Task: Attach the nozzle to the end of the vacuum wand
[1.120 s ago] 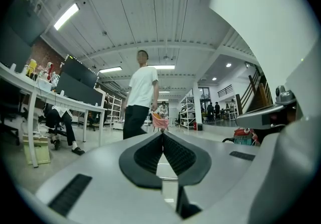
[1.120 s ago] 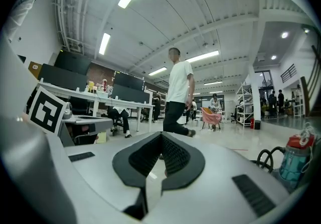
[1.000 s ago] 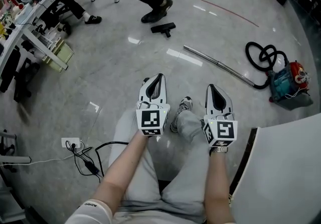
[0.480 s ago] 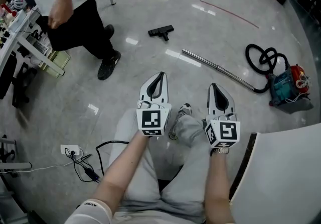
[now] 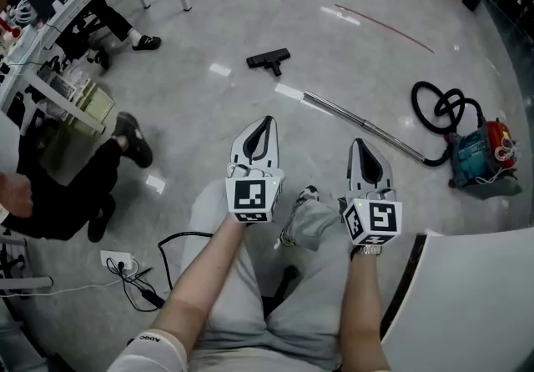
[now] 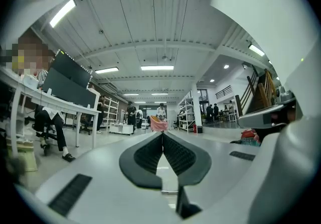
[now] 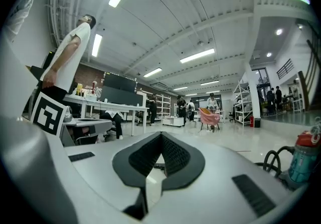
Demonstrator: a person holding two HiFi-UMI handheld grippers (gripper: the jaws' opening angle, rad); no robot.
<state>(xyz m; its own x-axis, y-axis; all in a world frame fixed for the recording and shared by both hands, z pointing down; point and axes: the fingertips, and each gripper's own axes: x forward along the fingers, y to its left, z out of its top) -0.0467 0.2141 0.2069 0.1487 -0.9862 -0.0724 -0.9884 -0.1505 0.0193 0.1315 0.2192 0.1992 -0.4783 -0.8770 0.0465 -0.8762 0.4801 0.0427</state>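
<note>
Black plastic, the nozzle [image 5: 269,58] is seen lying on the pale floor [image 5: 209,103], well ahead of the left gripper [image 5: 267,121] and almost in line with it. The wand [image 5: 363,123] is laid on a slant, its free end turned towards the nozzle but apart from it, its other end joined to the hose [image 5: 442,103]. The left gripper is judged nearer the nozzle, the right gripper [image 5: 358,143] nearer the wand. On each gripper the jaws are pressed together, with nothing held.
</note>
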